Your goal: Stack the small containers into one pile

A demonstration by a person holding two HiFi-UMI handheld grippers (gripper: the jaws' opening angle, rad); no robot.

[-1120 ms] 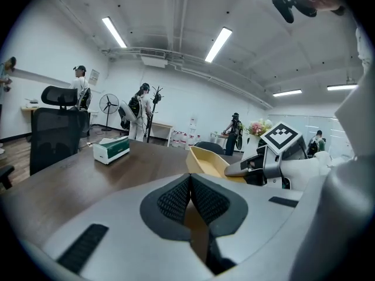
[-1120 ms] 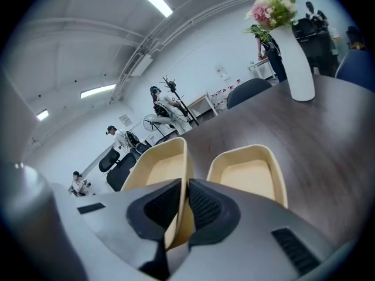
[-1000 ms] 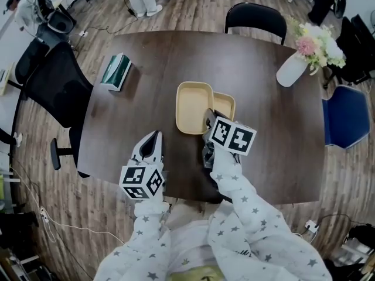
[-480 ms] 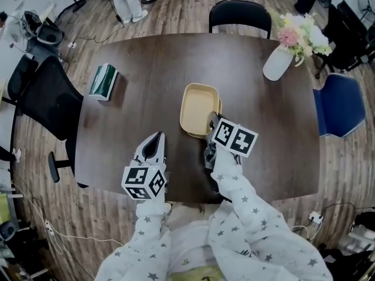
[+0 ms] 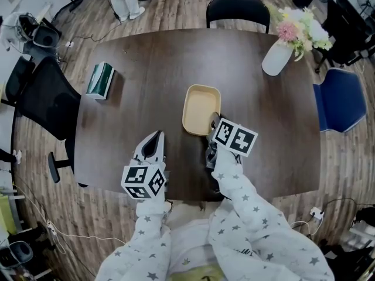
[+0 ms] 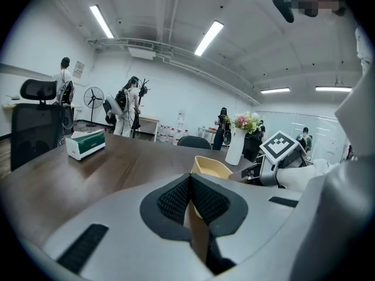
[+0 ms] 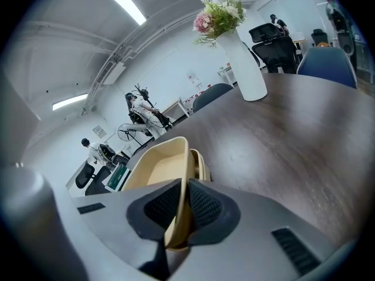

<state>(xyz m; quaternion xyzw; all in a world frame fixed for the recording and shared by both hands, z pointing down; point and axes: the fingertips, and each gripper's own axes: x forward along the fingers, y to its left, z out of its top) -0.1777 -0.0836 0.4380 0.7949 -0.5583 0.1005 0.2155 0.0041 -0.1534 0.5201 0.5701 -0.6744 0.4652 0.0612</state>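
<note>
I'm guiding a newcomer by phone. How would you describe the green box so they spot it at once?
Find the dark wooden table in the middle of the room. Near its left edge, beside the black office chair, lies the green box, well apart from the beige containers at the centre. It is the table's only green thing, edged in white.

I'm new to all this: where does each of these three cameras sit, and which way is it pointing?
Head view: on the person's head, looking steeply down at the table, tan container, both sleeves, left gripper and right gripper.
Left gripper view: on the left gripper, looking along its closed jaws across the table; the right gripper's marker cube shows.
Right gripper view: on the right gripper, looking along jaws clamped on the container's rim toward the vase.
Shared: all three show the container.
</note>
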